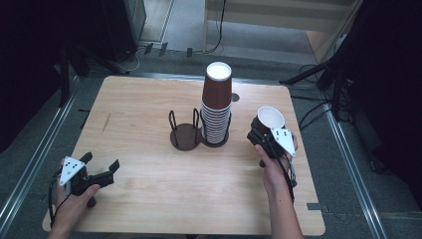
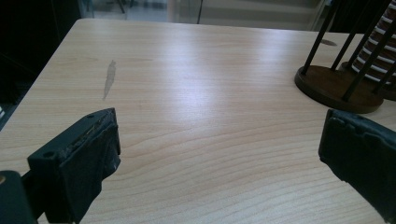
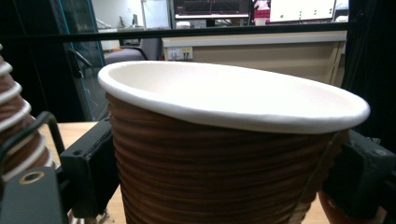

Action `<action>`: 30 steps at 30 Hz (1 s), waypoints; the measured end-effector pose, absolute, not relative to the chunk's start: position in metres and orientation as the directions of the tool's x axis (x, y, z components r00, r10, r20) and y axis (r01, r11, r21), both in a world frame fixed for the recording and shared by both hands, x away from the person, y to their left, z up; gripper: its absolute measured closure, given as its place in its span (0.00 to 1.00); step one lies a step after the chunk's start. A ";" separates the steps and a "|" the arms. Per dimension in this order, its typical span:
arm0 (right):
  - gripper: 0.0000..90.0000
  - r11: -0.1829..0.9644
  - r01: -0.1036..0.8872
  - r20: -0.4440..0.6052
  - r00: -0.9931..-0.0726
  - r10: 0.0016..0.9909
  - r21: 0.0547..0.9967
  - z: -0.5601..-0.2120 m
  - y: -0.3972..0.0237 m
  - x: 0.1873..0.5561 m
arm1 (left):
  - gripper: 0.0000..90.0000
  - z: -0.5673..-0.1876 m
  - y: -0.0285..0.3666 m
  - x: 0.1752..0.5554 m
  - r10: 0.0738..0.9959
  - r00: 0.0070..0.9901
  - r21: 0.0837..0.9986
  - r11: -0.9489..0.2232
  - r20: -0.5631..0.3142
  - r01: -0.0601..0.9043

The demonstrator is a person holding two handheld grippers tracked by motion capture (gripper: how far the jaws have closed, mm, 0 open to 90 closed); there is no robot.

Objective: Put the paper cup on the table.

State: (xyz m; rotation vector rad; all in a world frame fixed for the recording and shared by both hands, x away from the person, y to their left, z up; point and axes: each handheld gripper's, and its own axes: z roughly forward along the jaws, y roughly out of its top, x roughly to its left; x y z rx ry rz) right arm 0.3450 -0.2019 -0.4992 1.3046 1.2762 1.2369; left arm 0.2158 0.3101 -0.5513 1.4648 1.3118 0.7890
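Note:
A tall stack of brown ribbed paper cups (image 1: 217,104) stands upside down in the right half of a dark wire cup holder (image 1: 185,134) at the table's middle; the stack's edge (image 3: 11,126) also rises at the left of the right gripper view. To the right of the stack my right gripper (image 1: 262,135) is shut on a single brown cup (image 1: 268,119) with a white inside, mouth up and slightly tilted. Its ribbed wall (image 3: 219,172) sits between both jaws. My left gripper (image 1: 102,164) rests open near the front left corner, jaws wide apart (image 2: 219,158) over bare wood.
The holder's empty left base (image 2: 334,86) with thin black posts stands ahead of the left gripper. The light wood table (image 1: 149,189) has a small grey scuff (image 2: 109,79) at the left. Dark stands and cables surround the table on the floor.

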 end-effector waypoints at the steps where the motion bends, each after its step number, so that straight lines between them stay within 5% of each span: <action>1: 0.12 -0.041 0.104 0.044 -0.028 0.999 0.994 -0.503 -0.202 0.347 | 0.00 -0.551 0.310 0.216 0.970 0.206 0.940 0.057 -0.132 0.337; 30: 0.12 0.024 0.144 -0.033 0.062 0.998 0.989 -0.539 -0.209 0.366 | 0.00 -0.551 0.310 0.217 0.969 0.207 0.937 0.059 -0.137 0.344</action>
